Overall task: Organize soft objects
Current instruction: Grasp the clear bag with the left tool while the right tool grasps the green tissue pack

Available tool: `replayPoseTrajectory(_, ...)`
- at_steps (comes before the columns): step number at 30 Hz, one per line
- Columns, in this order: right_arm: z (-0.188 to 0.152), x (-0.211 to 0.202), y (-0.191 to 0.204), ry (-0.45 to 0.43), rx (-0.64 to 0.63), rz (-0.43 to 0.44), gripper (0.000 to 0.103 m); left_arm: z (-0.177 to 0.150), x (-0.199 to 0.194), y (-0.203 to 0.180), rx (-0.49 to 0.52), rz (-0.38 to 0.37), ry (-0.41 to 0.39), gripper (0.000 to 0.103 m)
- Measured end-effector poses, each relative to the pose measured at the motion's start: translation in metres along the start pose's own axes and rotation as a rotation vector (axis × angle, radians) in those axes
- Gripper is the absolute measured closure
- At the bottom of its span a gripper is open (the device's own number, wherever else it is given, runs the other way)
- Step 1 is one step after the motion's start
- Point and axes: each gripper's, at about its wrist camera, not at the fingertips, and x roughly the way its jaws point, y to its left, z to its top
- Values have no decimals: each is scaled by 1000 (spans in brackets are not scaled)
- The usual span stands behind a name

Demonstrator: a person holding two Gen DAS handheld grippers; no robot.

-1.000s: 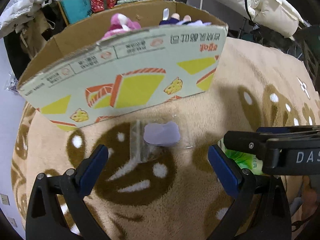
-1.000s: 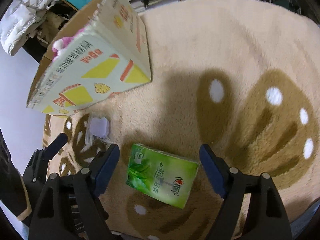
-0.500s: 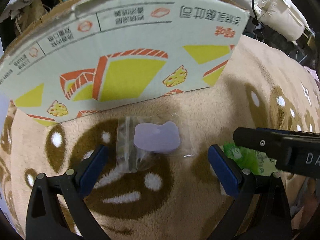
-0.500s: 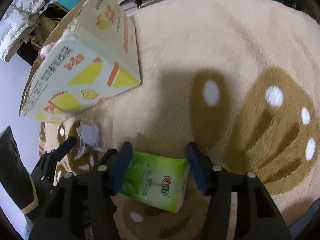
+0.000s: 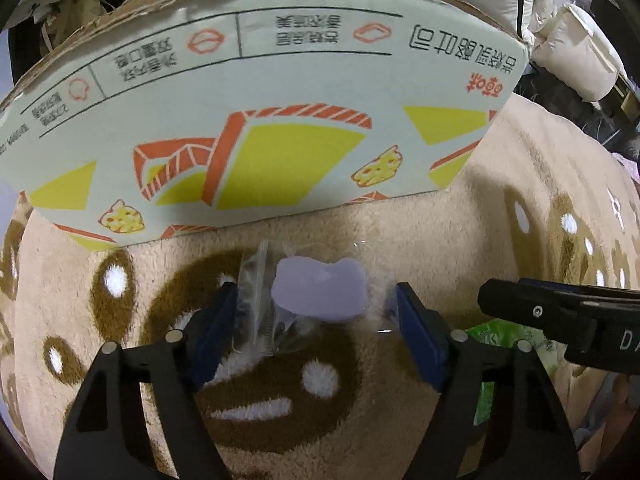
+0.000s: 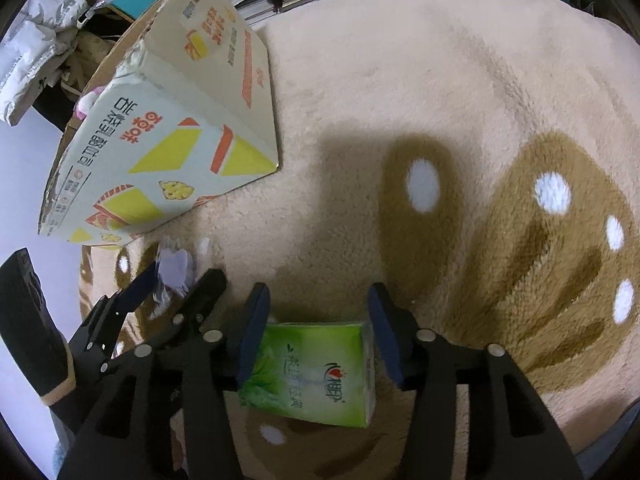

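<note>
- Under the left wrist camera, the left hand-held gripper (image 5: 316, 330) points down at a beige rug (image 5: 500, 216) with brown patches and white spots.
- Its jaws are closing, with a clear bag (image 5: 288, 300) holding a lilac pad (image 5: 320, 290) between them; the left blue finger (image 5: 212, 336) touches the bag's crumpled edge, while the right one sits just beside the bag, so it has no firm hold.
- The bag lies on the rug just in front of a printed box (image 5: 260, 120), whose wall fills the upper half of this view.
- At right, part of the other gripper crosses above a green tissue pack (image 5: 504, 336).
- Under the right wrist camera, the right hand-held gripper (image 6: 316, 338) straddles the tissue pack (image 6: 316, 372), which lies on the rug (image 6: 400, 80).
- Its jaws are opening slightly; the blue fingers (image 6: 250, 332) sit at the pack's two sides, and whether they press on it I cannot tell.
- To the left, the left gripper (image 6: 172, 284) has the bag (image 6: 176, 268) between its fingers, near the box (image 6: 160, 152).
- Something pink (image 6: 86, 102) shows inside the box's open top.
</note>
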Motion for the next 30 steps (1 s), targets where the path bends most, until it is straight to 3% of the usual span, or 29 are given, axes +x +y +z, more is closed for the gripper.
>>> replayPoseTrajectory(10,-8,4,13,15,-39,0,27,-4,-12,12,-8,66,23,27)
replayPoseTrajectory(16,-13,7,19,18,-56,-25,24,-10,-24,20,-38,96,26,27)
replayPoseTrajectory(23,-18,5,24,10,-64,-27,12,-11,-47,21,-30,131,-10,27)
replayPoseTrajectory(30,-26,17,37,37,-102,-68,12,-13,-47,29,-51,199,-32,27)
